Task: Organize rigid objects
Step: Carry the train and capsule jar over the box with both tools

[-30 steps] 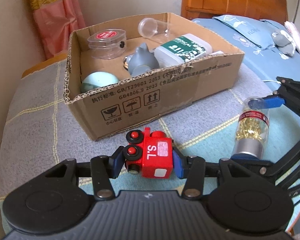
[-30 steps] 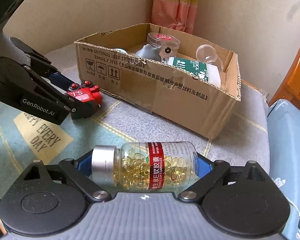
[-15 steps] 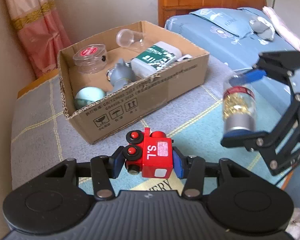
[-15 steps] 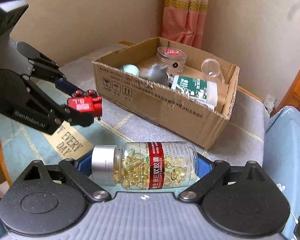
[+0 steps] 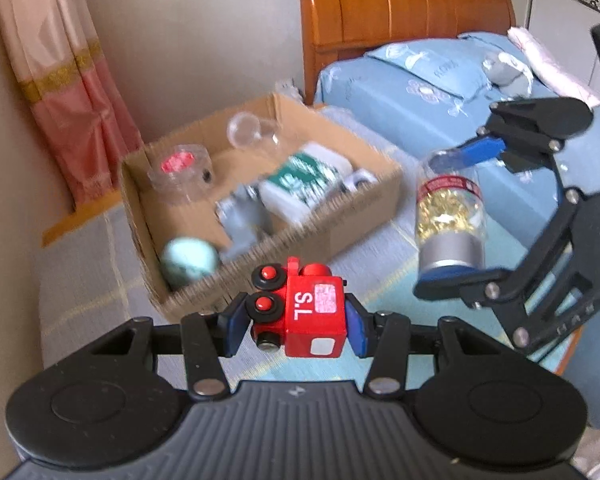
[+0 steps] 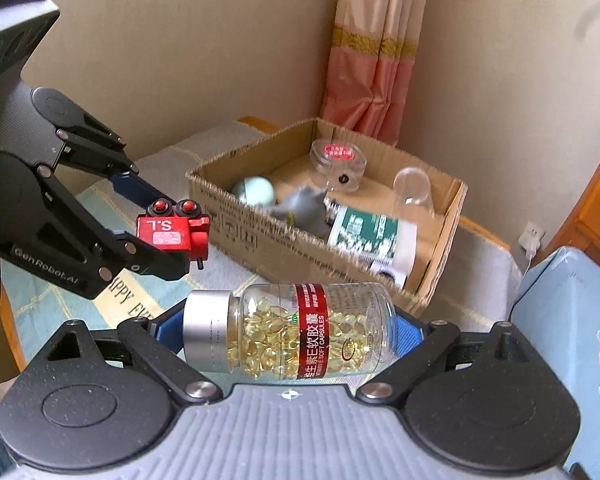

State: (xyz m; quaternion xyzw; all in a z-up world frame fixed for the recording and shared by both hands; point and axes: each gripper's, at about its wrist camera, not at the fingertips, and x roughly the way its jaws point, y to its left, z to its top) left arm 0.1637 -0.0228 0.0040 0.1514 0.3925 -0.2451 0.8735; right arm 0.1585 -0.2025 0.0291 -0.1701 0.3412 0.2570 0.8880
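I am holding the red toy train (image 5: pixel 300 308) pinched in my left gripper (image 5: pixel 294 320), jaws closed on its sides, lifted off the table. My right gripper (image 6: pixel 288 332) is clamping the capsule bottle (image 6: pixel 296 332) end to end (cap leftward). Cardboard box (image 6: pixel 300 248) is sitting at 12 o'clock in the right wrist view.

A home bedroom: wooden headboard (image 5: pixel 404 20), blue bedding (image 5: pixel 420 92), pink curtain (image 5: pixel 60 80).
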